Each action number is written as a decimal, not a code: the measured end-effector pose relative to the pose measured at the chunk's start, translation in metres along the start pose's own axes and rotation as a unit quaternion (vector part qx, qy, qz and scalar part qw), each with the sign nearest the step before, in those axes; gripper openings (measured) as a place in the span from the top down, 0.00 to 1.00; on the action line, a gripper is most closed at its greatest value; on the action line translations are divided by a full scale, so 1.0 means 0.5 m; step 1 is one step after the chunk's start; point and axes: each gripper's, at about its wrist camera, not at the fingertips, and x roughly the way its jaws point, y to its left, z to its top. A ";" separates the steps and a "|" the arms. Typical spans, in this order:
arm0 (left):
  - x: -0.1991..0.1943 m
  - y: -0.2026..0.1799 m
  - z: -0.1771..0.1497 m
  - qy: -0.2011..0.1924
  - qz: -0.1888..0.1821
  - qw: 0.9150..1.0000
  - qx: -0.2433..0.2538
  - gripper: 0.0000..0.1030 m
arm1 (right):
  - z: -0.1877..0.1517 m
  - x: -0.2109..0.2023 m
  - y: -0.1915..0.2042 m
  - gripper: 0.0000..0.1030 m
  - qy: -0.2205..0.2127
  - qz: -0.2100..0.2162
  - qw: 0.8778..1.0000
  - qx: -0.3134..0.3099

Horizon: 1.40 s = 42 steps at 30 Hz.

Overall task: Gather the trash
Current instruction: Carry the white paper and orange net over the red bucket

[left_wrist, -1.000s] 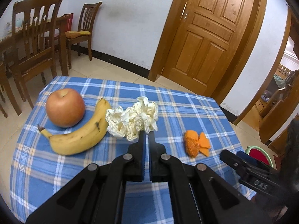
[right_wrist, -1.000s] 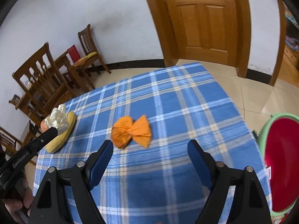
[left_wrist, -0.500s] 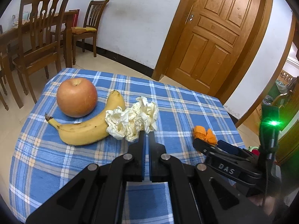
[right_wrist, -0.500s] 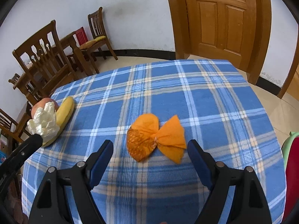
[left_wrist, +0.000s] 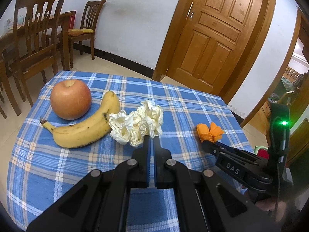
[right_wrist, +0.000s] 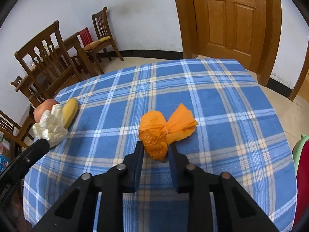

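Two trash items lie on the bench. Left wrist view: the left gripper [left_wrist: 151,138], pressed together, touches the crumpled tissue [left_wrist: 138,122] mid-bench beside the banana [left_wrist: 83,129]; it should open before grasping. Right wrist view: the right gripper [right_wrist: 156,148], low and level, pinches the orange wrapper [right_wrist: 156,138] toward the right edge; squeeze its bulk firmly.

Apple [left_wrist: 70,99] touches banana [left_wrist: 85,125] on checked tablecloth [left_wrist: 58,164]; chairs [left_wrist: 38,38] behind.
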 end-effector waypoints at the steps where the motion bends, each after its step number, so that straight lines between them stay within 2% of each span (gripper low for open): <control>1: -0.001 -0.004 -0.001 0.000 -0.001 1.000 0.002 1.00 | -0.002 -0.008 -0.003 0.75 -0.003 0.005 1.000 0.002; 10: -0.018 -0.049 -0.015 0.001 -0.019 1.000 0.021 1.00 | -0.029 -0.107 -0.033 0.77 -0.045 0.024 0.999 0.019; 17: -0.044 -0.114 -0.029 0.001 -0.042 0.998 0.044 1.00 | -0.063 -0.193 -0.080 0.77 -0.078 0.023 0.995 0.052; 31: -0.078 -0.271 -0.071 0.012 -0.097 0.991 0.094 1.00 | -0.160 -0.351 -0.208 0.77 -0.135 -0.027 0.984 0.118; 42: -0.084 -0.393 -0.105 0.026 -0.131 0.982 0.134 1.00 | -0.218 -0.413 -0.302 0.77 -0.153 -0.065 0.972 0.164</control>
